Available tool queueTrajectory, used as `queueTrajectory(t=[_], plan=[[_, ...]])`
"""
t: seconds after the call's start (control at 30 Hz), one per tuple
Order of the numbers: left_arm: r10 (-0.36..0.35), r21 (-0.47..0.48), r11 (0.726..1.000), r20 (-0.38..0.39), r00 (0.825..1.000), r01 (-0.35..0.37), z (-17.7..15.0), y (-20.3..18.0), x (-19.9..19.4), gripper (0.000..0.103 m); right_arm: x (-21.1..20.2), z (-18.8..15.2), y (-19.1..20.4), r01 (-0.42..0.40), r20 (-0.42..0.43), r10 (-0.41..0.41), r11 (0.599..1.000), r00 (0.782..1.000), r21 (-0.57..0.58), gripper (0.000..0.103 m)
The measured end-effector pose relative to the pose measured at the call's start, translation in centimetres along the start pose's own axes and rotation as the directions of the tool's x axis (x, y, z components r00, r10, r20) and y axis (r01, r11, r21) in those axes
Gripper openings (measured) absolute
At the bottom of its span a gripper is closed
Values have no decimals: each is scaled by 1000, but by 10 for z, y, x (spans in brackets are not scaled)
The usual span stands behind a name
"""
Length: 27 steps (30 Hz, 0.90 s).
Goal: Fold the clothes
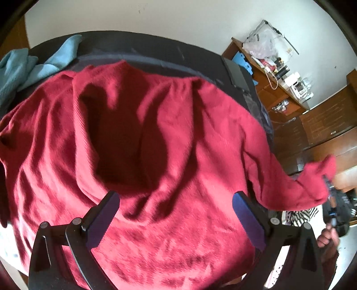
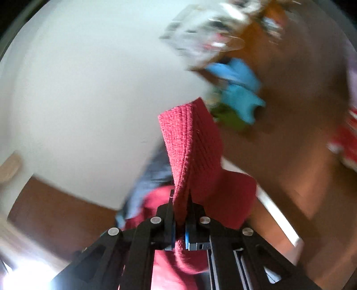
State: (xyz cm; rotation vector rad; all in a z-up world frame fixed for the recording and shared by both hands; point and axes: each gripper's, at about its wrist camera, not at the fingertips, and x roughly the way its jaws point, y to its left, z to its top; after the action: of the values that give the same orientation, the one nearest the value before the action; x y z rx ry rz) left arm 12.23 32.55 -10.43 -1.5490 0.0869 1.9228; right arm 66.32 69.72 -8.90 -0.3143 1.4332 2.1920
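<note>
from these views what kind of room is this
Probably a lived-in room at home, maybe a bedroom: a red sweater spread on a dark surface, a cluttered wooden shelf against a white wall.

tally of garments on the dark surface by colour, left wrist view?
Red sweater: 1
Light blue garment: 1
Total: 2
The right gripper is shut on the red sweater's sleeve; the left gripper is open above it.
</note>
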Motion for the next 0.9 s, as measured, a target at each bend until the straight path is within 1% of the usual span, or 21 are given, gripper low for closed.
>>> queueTrajectory(t=[0.07,0.13,0.17,0.23,0.3,0.33,0.43,0.5,0.6,0.67,0.7,0.77,0.8,0.9], plan=[[-18,-8,1000,6,1000,19,7,11,-3,102,16,-7,55,-70,-25,68,992,997,-106,6],[-49,-16,999,7,999,49,12,21,-4,102,48,-33,111,-137,-110,114,964,987,-230,6],[-66,-20,998,7,998,66,14,26,-4,102,65,-48,135,-165,-159,123,944,980,-287,6],[-109,-32,993,4,994,109,18,36,-4,102,99,-82,165,-181,-245,89,905,965,-385,6],[-180,-65,982,-13,984,179,20,49,1,102,131,-118,186,-184,-317,27,858,948,-479,6],[-205,-83,976,-23,978,203,20,55,4,102,145,-136,193,-180,-344,-13,832,939,-525,6],[-277,-144,953,-59,959,266,19,75,19,102,172,-183,197,-156,-379,-138,745,915,-648,6],[-311,-185,938,-75,948,293,17,86,28,102,178,-195,199,-151,-384,-172,718,907,-679,6],[-373,-230,908,-69,925,349,17,96,36,102,187,-213,201,-145,-386,-222,675,896,-724,6],[-402,-243,894,-60,914,377,18,98,38,102,186,-214,202,-139,-368,-239,641,899,-755,6],[-408,-240,891,-58,911,384,20,97,39,102,184,-214,202,-136,-358,-250,620,900,-773,6],[-420,-237,888,-65,905,394,22,95,41,102,180,-225,204,-129,-334,-283,558,899,-820,6],[-425,-237,886,-73,902,398,22,93,42,102,179,-229,204,-127,-327,-298,534,897,-836,6],[-431,-247,883,-94,898,398,19,93,46,102,181,-236,195,-141,-358,-323,540,876,-830,7]])
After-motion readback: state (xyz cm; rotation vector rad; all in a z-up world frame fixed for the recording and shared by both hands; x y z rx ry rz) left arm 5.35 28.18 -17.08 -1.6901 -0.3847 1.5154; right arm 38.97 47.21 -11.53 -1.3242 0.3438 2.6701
